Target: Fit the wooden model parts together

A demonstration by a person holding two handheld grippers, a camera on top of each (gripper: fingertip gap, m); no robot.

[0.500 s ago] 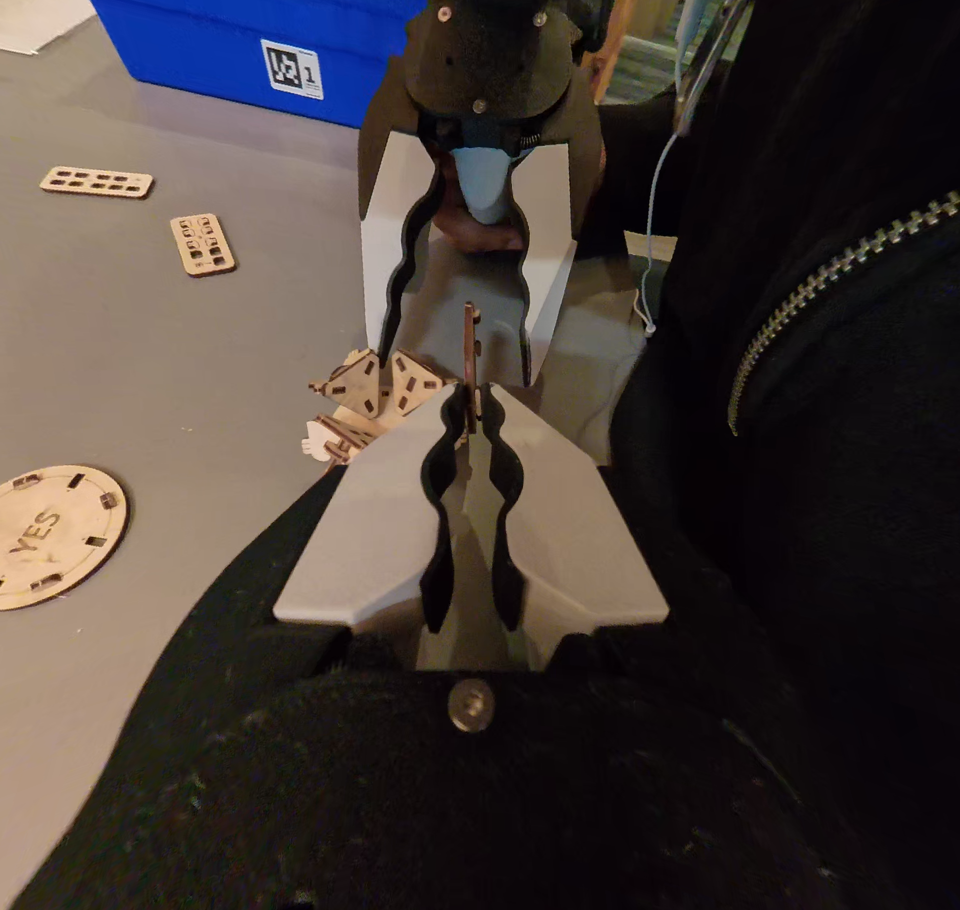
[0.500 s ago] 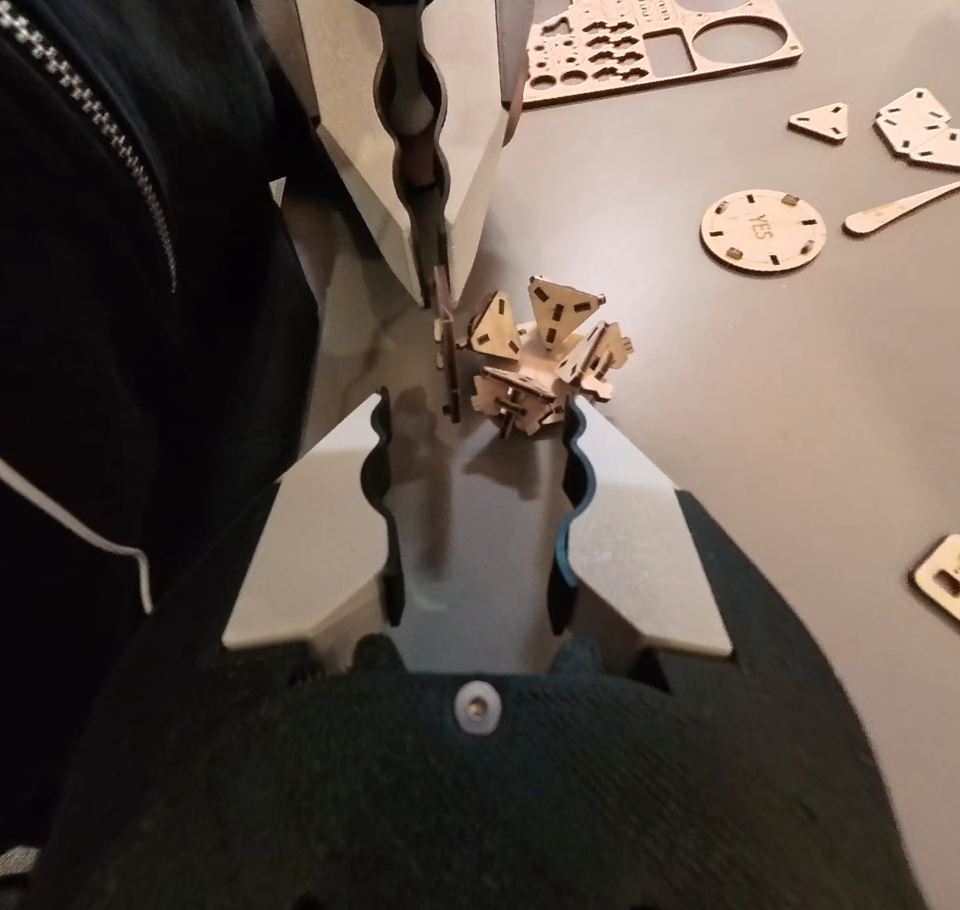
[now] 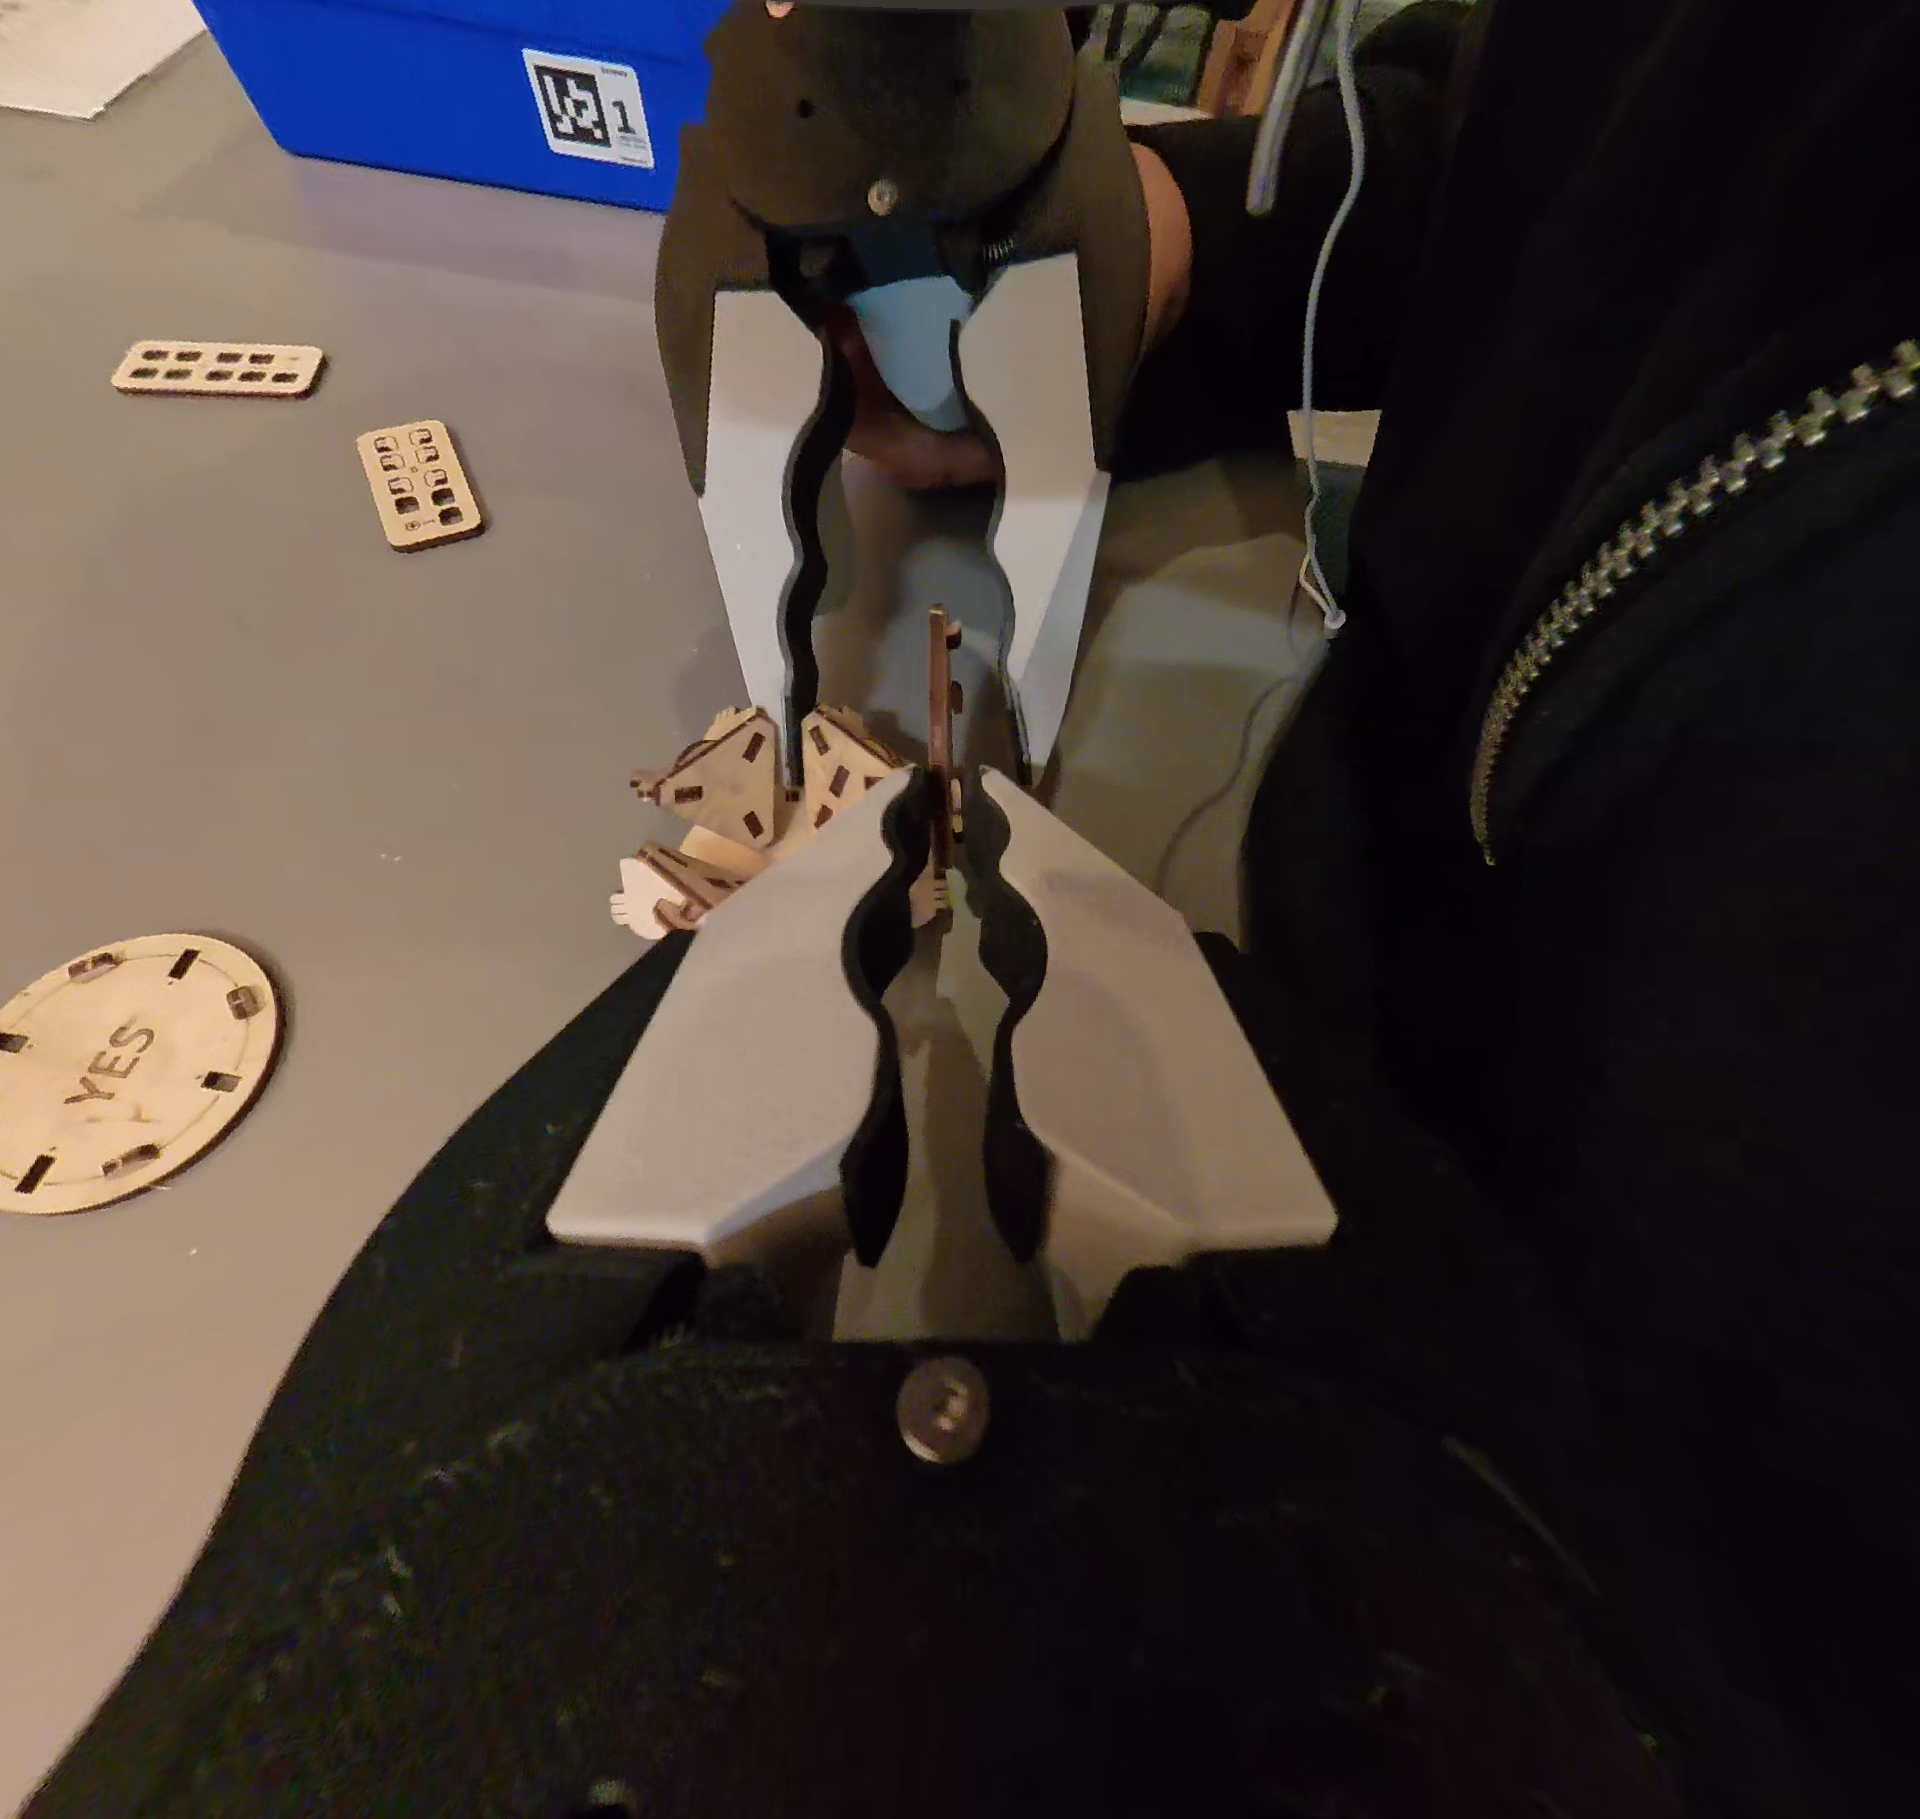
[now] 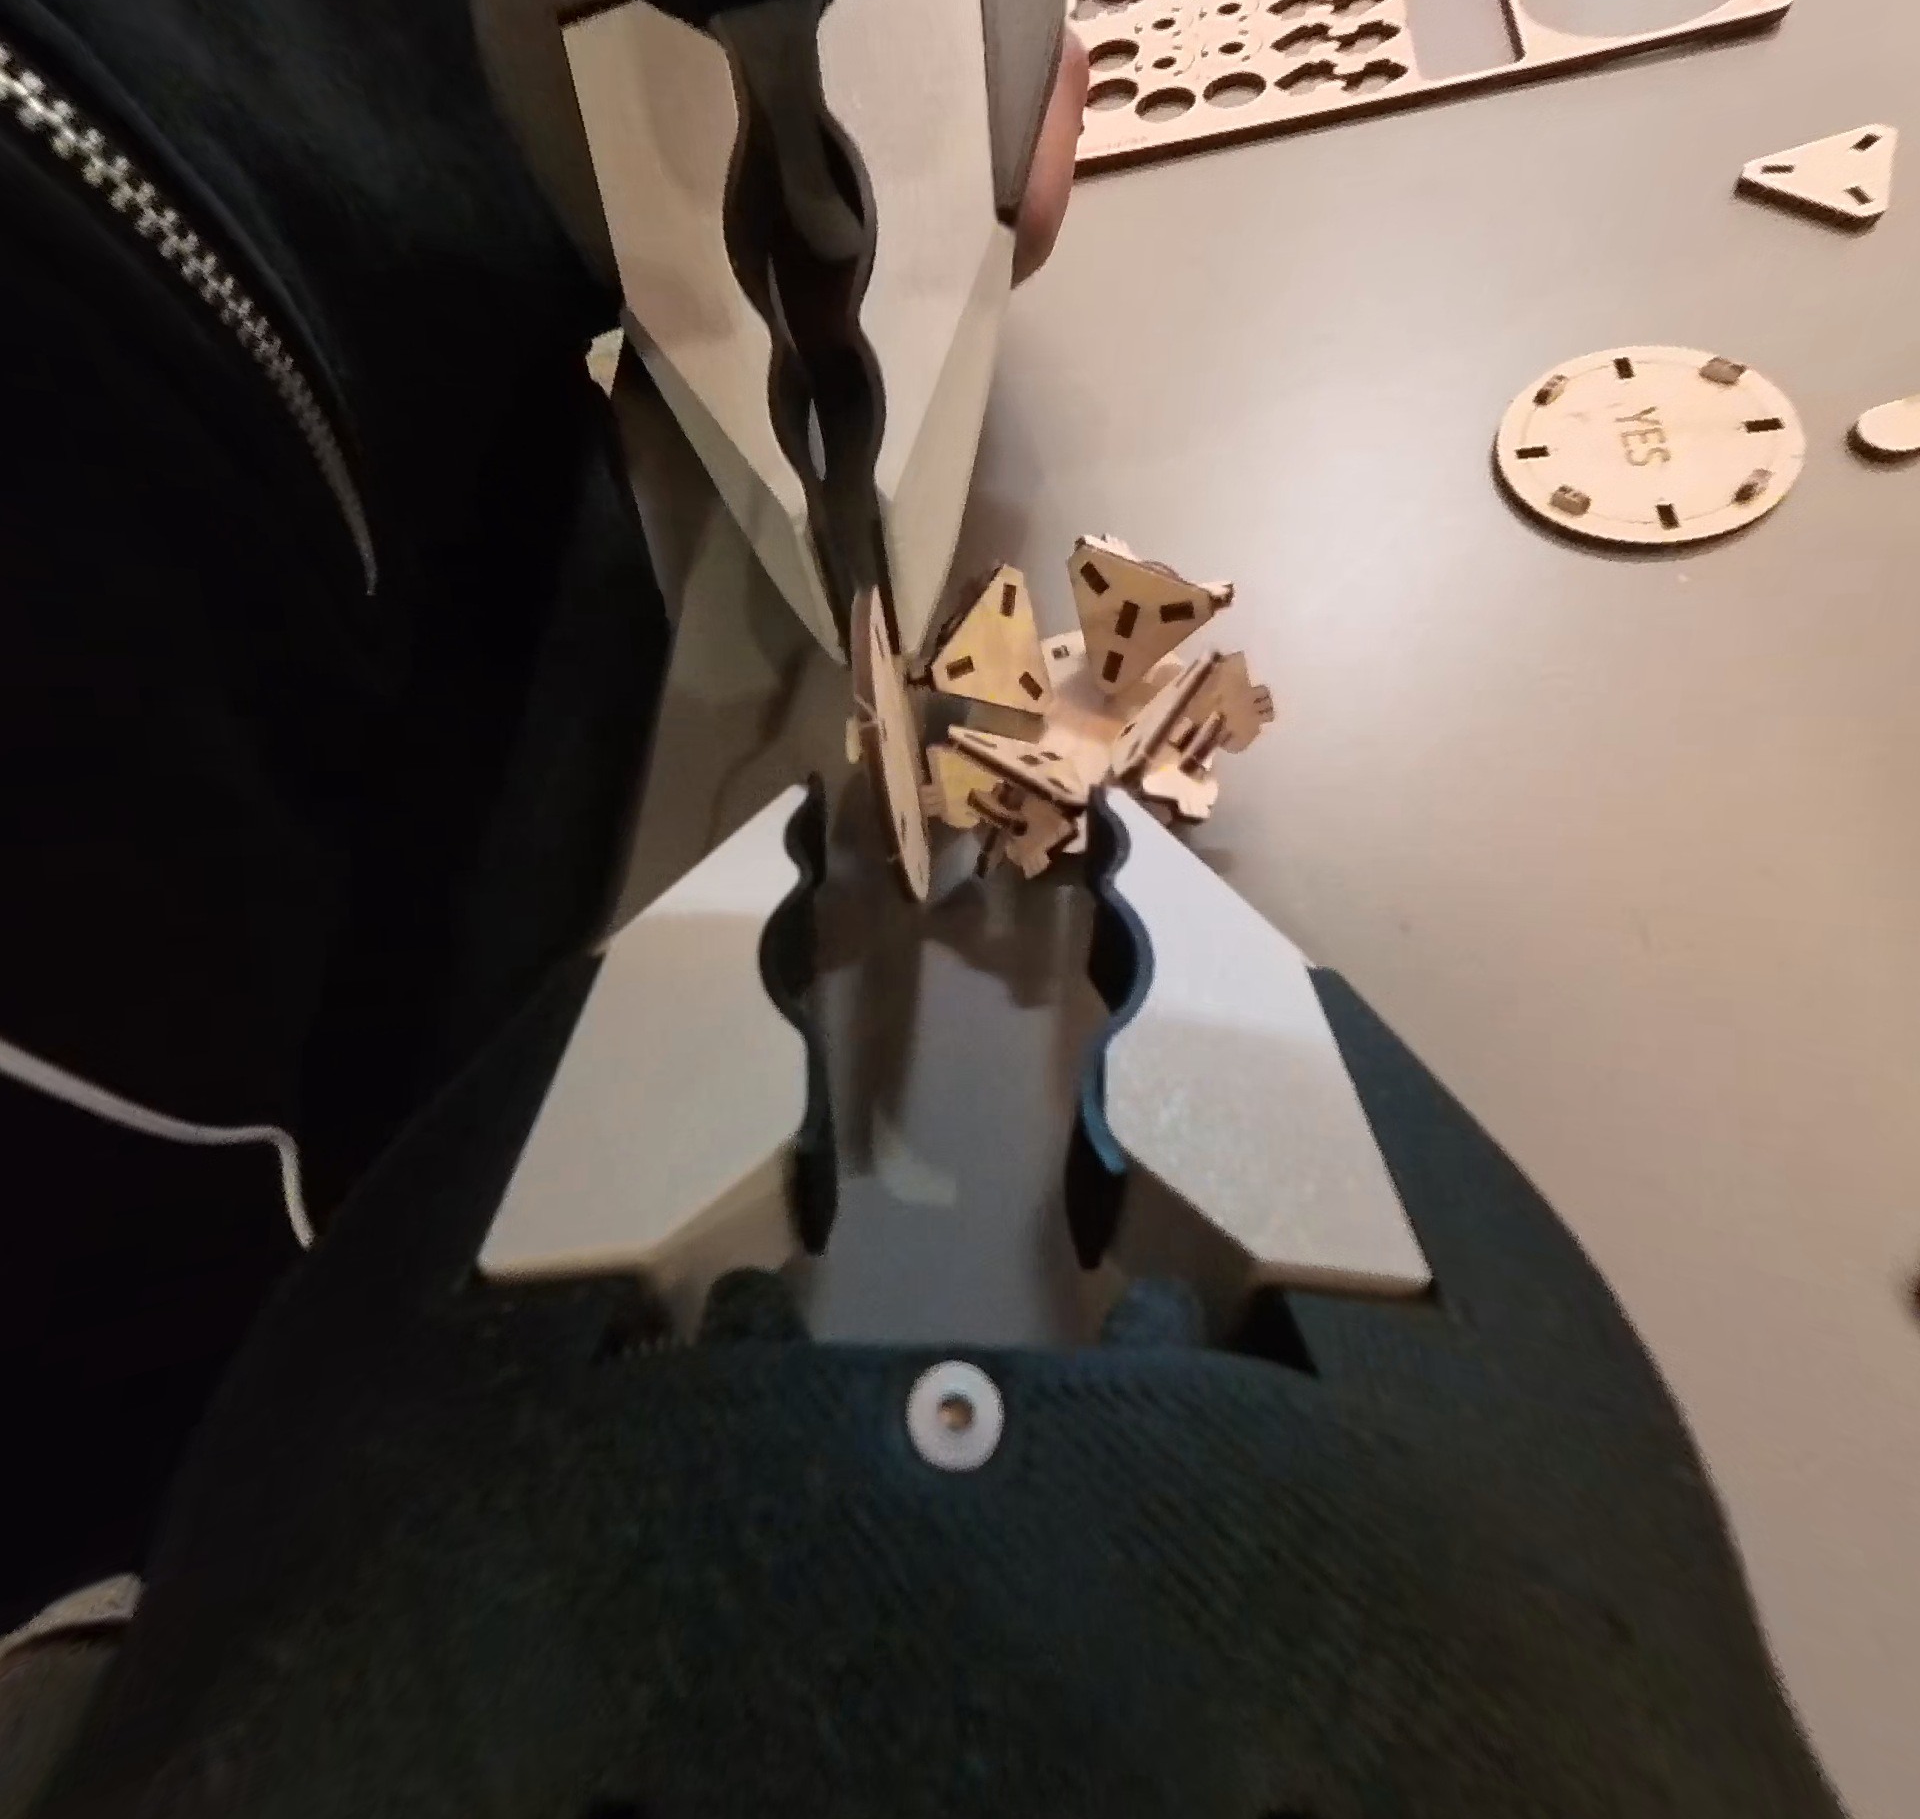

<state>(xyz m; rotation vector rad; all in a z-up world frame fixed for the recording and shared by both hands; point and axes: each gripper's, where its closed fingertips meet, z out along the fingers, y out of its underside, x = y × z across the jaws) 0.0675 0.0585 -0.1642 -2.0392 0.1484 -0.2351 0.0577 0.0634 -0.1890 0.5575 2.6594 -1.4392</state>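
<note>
We take this for a maker's workshop: a grey table point(image 3: 312, 730) strewn with laser-cut plywood parts point(image 3: 421, 486), a cut-out plywood sheet point(image 4: 1455, 13), a part-built wooden model point(image 4: 1091, 720), and a blue storage bin point(image 3: 416, 34).

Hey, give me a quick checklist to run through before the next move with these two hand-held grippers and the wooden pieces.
1. Left hand-held gripper clamped on the thin wooden disc: ok, the disc stands on edge between its tips.
2. Right hand-held gripper open: ok, its fingers stand apart.
3. Right gripper straddling the disc and the near part of the wooden assembly: ok.
4. Right pads pressing on anything: cannot tell; one pad sits close to the assembly.
5. Disc mated to the assembly: cannot tell, they sit tight together.
6. Loose round wooden plate and triangle piece lie apart from the grippers: ok.
</note>
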